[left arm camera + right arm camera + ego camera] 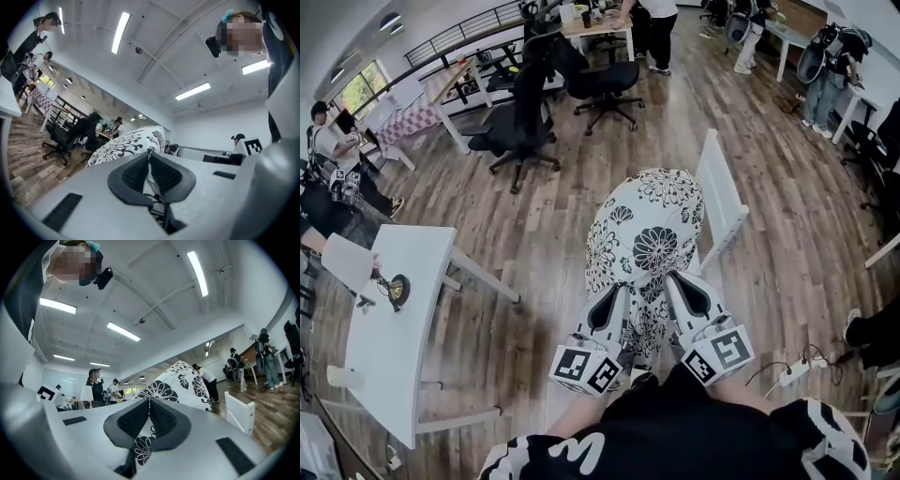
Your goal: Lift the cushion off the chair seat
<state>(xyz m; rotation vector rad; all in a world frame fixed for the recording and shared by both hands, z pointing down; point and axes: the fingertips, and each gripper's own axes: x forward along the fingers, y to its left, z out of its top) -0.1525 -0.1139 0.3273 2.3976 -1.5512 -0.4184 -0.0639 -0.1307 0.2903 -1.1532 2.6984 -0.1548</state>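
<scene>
Both tongs are pressed together on the near edge of the cushion [647,234], the left tongs [149,157] pinching its floral cloth just beside the right tongs [149,403]. The cushion stretches out ahead of the tongs, over the white chair [724,192], whose back shows ahead and to the right of the right tongs

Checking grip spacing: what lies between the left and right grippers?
Only the near edge of the floral cushion: the left gripper and right gripper are each shut on it. The head view shows this stretch of fabric, nothing else.
</scene>
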